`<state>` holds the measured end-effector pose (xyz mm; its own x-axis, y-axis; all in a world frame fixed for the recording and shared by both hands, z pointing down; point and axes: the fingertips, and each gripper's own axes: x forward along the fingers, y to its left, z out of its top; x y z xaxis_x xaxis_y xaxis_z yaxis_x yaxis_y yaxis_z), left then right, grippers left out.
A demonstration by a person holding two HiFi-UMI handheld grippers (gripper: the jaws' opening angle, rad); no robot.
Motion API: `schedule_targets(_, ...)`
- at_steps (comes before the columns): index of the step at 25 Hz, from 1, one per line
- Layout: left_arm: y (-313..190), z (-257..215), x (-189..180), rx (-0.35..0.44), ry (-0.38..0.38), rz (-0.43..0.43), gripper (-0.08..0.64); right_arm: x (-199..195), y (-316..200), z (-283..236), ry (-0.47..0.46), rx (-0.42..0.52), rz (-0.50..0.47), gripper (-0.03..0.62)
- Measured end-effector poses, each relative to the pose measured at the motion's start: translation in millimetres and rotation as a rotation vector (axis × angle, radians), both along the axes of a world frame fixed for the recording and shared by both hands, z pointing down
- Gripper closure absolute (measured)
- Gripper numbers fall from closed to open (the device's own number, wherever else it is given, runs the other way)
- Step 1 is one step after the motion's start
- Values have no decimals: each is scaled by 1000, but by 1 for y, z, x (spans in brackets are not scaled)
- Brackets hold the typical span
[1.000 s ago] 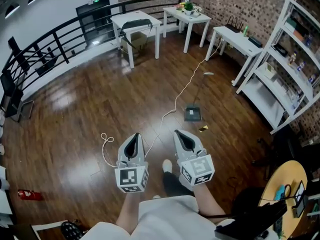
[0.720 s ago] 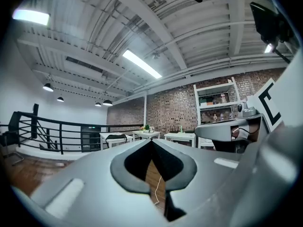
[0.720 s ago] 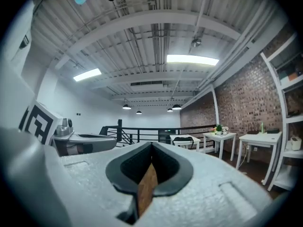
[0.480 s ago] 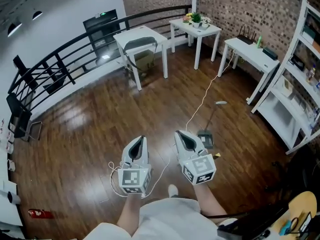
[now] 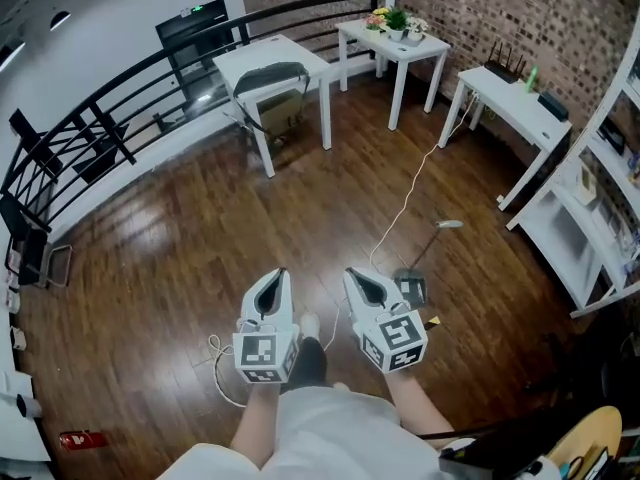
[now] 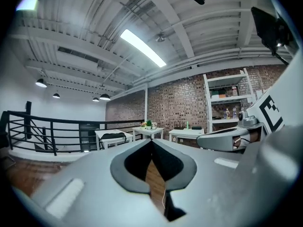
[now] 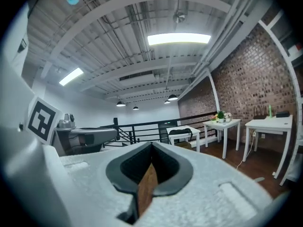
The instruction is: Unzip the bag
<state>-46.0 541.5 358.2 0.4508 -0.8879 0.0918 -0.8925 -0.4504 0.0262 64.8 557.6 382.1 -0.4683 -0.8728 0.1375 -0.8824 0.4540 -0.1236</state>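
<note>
The bag (image 5: 272,76) is dark grey and lies on a white table (image 5: 300,52) at the far side of the room, with a strap hanging over the front edge. It shows small in the left gripper view (image 6: 112,136) and in the right gripper view (image 7: 182,132). My left gripper (image 5: 281,272) and right gripper (image 5: 348,272) are held side by side over the wooden floor, far short of that table. Both point level towards it. Each is shut with nothing between its jaws, as the left gripper (image 6: 151,141) and right gripper (image 7: 151,145) show close up.
A second white table with flowers (image 5: 395,18) and a third table (image 5: 510,93) stand along the brick wall. A white cable (image 5: 400,203) runs across the floor to a dustpan (image 5: 410,288). White shelving (image 5: 600,218) is on the right, a black railing (image 5: 100,118) on the left.
Both grippers have been carried forward across the floor, and the tables and bag appear nearer. The jaws have stayed shut.
</note>
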Motion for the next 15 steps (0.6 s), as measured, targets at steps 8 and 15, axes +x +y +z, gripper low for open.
schedule_targets(8, -194, 11, 17, 16, 56, 54, 541, 10, -193, 16, 58, -25, 34, 601)
schedule_targets(15, -359, -24, -20, 46, 98, -5, 541, -27, -351, -28, 85, 53, -2, 601)
